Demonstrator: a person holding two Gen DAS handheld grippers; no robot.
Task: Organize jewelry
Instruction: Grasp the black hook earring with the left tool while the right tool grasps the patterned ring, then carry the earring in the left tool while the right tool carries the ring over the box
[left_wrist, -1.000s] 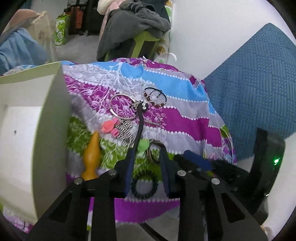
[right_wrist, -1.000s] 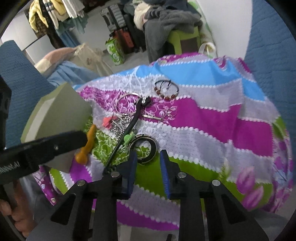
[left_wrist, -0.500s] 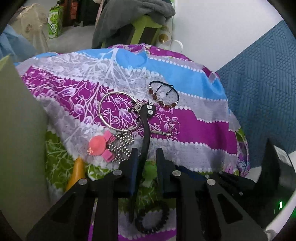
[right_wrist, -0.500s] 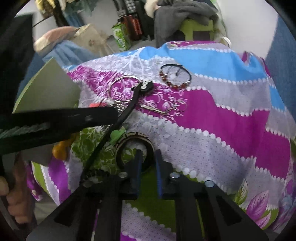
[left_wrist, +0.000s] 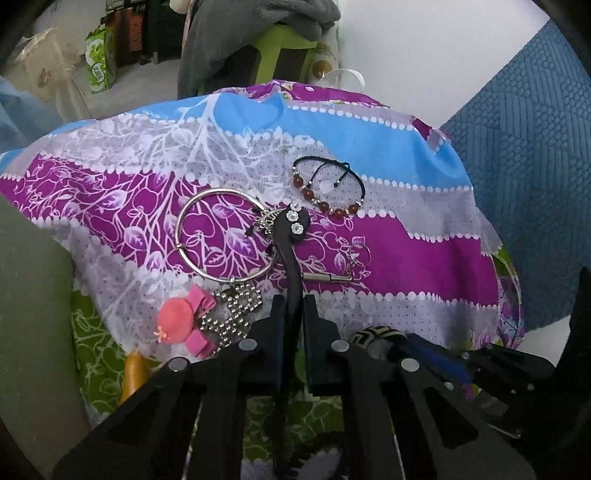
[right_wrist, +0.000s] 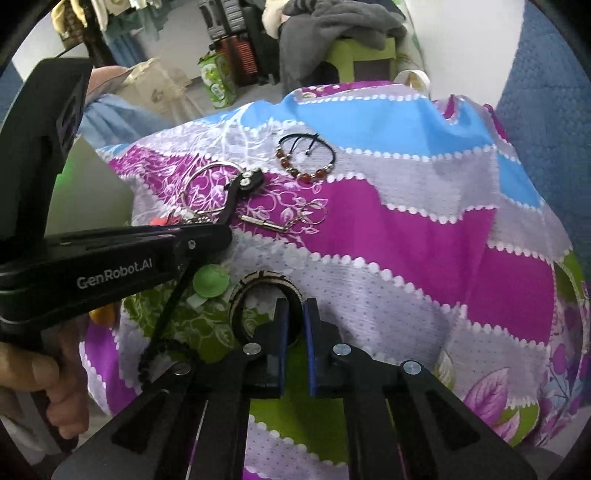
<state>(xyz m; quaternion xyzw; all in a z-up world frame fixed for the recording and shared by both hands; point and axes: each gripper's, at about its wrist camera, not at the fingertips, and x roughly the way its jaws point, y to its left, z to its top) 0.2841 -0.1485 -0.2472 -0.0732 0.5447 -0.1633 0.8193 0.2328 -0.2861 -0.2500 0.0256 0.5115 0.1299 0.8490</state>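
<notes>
My left tool (left_wrist: 293, 321) is clamped on the long black hair clip (left_wrist: 291, 236), whose flowered head lies beside the silver bangle (left_wrist: 225, 234) on the patterned cloth (left_wrist: 406, 254) covering the table. My right tool (right_wrist: 294, 325) has its 2 pads pinched onto the near rim of the dark patterned bangle (right_wrist: 255, 282). The red-bead bracelet (left_wrist: 328, 188) lies farther back, apart from both.

Cloth (right_wrist: 406, 229) right half bare; jewelry clutter, box (left_wrist: 33, 314) crowd left.
</notes>
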